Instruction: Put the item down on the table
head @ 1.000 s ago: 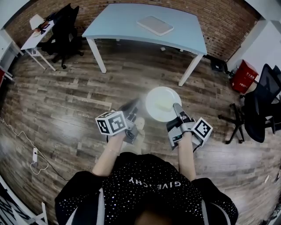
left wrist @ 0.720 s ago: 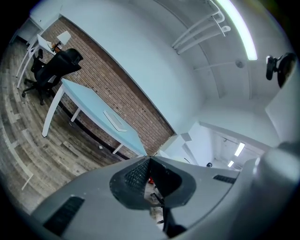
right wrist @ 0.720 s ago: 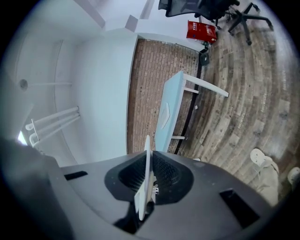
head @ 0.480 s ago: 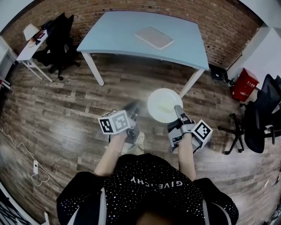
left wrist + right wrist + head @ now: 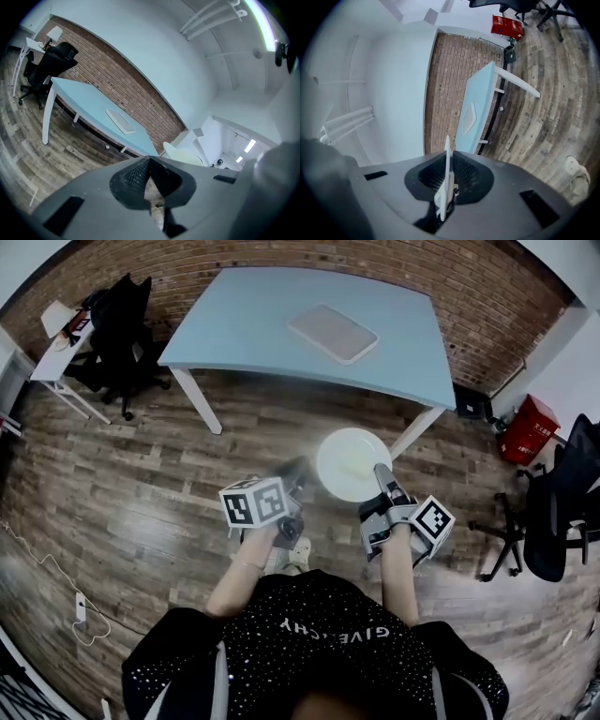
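Observation:
A round white plate [image 5: 349, 463] hangs over the wooden floor, with my right gripper [image 5: 380, 472] shut on its near rim. In the right gripper view the plate [image 5: 446, 185] shows edge-on between the pads. My left gripper [image 5: 293, 474] is beside the plate on its left, blurred, and holds nothing. Its jaws [image 5: 149, 164] meet at the tips in the left gripper view, and the plate [image 5: 183, 153] shows just past them. Ahead stands the light blue table [image 5: 272, 320], also seen from the grippers as table [image 5: 89, 98] and table [image 5: 482, 101].
A flat white tray [image 5: 333, 333] lies on the table's right half. Black office chairs [image 5: 122, 320] and a small white desk stand at the left. Another chair [image 5: 562, 493] and a red box [image 5: 528, 427] are at the right. A white cable [image 5: 80, 610] lies on the floor.
The table has come nearer and fills more of the head view as the person walks towards it. Both grippers and the plate keep their places in front of the body.

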A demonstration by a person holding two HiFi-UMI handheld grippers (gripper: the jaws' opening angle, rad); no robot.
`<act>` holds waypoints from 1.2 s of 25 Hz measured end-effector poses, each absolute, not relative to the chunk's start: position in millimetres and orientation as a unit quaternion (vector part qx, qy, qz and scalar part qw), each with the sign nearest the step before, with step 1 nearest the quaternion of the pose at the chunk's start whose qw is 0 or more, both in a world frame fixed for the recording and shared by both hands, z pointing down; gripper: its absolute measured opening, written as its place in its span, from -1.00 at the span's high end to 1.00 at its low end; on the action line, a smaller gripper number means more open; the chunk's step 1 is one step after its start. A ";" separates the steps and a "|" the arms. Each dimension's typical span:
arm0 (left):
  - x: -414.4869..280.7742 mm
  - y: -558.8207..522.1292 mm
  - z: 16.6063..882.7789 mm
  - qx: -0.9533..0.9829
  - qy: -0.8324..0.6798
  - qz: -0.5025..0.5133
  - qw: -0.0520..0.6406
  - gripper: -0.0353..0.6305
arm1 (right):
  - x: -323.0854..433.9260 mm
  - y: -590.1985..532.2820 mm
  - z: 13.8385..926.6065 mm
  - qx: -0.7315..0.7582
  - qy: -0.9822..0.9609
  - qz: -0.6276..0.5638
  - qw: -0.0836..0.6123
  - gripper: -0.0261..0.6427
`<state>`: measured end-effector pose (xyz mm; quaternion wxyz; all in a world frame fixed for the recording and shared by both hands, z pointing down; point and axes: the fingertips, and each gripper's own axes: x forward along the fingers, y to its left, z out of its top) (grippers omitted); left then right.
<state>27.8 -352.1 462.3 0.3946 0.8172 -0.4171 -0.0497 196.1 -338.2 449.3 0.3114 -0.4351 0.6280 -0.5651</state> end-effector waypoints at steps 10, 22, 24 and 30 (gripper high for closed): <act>31.8 -440.2 456.8 0.852 -0.384 -0.040 0.353 0.86 | 183.5 -429.8 455.3 -0.444 0.617 -0.562 0.326 0.83; 17.8 -549.3 454.3 0.837 -0.396 -0.048 0.373 0.86 | 183.8 -520.2 454.4 -0.448 0.606 -0.575 0.318 0.83; 9.1 -572.6 458.6 0.830 -0.407 -0.056 0.376 0.86 | 179.6 -547.0 459.5 -0.442 0.611 -0.579 0.311 0.83; -16.8 -673.8 473.8 0.803 -0.455 -0.052 0.381 0.86 | 160.6 -660.3 468.4 -0.419 0.635 -0.582 0.288 0.83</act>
